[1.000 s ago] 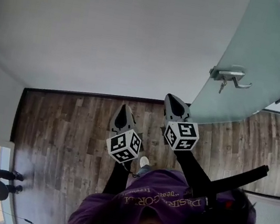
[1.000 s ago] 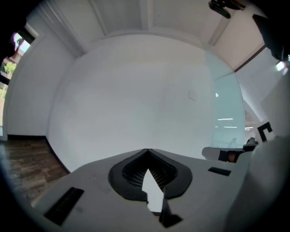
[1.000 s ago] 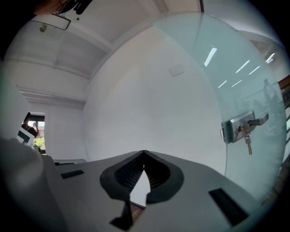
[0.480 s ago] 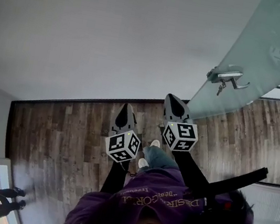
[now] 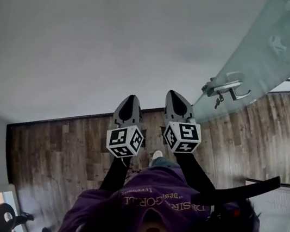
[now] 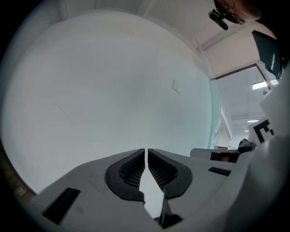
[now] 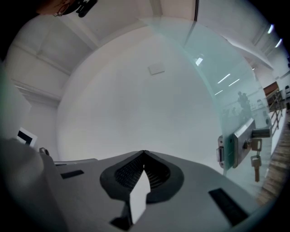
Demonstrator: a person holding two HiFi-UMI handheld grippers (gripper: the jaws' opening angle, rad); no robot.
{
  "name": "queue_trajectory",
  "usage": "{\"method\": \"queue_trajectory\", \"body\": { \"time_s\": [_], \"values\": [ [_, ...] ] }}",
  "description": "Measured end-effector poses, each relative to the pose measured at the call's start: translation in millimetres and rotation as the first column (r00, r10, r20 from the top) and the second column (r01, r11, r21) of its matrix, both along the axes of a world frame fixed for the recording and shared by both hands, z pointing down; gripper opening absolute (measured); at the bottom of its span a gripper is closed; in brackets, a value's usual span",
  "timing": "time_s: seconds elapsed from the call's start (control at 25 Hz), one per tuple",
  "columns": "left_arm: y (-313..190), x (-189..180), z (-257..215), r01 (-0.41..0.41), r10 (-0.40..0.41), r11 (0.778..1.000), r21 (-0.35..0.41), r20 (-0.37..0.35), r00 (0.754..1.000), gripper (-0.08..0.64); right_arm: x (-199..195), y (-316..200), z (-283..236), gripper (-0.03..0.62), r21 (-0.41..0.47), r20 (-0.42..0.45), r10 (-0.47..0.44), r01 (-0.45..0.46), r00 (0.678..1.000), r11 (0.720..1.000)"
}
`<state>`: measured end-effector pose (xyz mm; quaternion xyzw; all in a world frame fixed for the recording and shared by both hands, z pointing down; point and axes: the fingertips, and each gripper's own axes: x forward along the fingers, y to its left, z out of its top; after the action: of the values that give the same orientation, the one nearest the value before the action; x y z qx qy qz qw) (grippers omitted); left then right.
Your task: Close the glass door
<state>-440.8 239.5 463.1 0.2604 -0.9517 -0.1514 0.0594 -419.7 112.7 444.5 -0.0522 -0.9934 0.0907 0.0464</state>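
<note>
White wall (image 5: 92,38) and dark wood-plank floor (image 5: 56,153)

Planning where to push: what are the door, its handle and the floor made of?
Door: frosted glass, it seems; pale green, translucent. Handle: likely brushed metal; silver sheen. Floor: wood-look planks, laminate or wood.

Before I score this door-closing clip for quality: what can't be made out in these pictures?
- Glass door: its top, cut off by the head view's upper edge.
- Keys under the handle: too small in the head view to count.
- Dark shape, head view's bottom-left: cut off, unidentifiable.
</note>
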Motion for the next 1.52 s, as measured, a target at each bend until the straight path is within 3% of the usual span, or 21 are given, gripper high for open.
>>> {"method": "queue_trajectory", "body": {
  "time_s": [0.2,0.32,0.44,0.64,0.8,1.04,1.28,1.4,1.52],
  "values": [
    [-48,-25,0,-0.048,0.048,0.999,0.002,0.018,0.999,0.000,-1,-28,-2,-0.002,-0.010,0.015,0.058,-0.058,0.998,0.998],
    [-85,-32,2,-0.153,0.153,0.988,0.007,0.003,0.988,0.000,2,-42,0,-0.002,-0.003,0.013,0.090,-0.090,0.996,0.996],
    [-120,-34,1,-0.260,0.260,0.966,0.006,-0.007,0.966,0.000,7,-53,-4,-0.002,0.035,0.024,0.143,-0.144,0.989,0.989],
    [-162,-46,14,-0.356,0.356,0.934,-0.011,-0.015,0.934,0.000,7,-70,2,-0.002,0.060,0.023,0.241,-0.242,0.970,0.968],
    [-192,-53,11,-0.477,0.477,0.878,-0.022,-0.013,0.879,0.000,15,-92,-2,-0.002,0.077,0.033,0.380,-0.382,0.924,0.921],
    [-230,-63,-2,-0.609,0.609,0.793,-0.026,0.015,0.793,0.000,23,-112,-30,-0.002,0.103,0.120,0.586,-0.597,0.802,0.796],
    [-253,-62,-8,-0.708,0.708,0.706,-0.032,0.041,0.705,0.000,43,-128,-26,-0.002,0.084,0.099,0.748,-0.755,0.656,0.650],
    [-264,-54,-7,-0.773,0.774,0.633,-0.045,0.040,0.632,0.000,61,-130,-22,-0.002,0.082,0.081,0.816,-0.820,0.572,0.567],
    [-267,-40,-14,-0.840,0.841,0.542,-0.037,0.038,0.540,0.000,82,-121,-22,-0.002,0.084,0.066,0.866,-0.868,0.495,0.490]
  ]
}}
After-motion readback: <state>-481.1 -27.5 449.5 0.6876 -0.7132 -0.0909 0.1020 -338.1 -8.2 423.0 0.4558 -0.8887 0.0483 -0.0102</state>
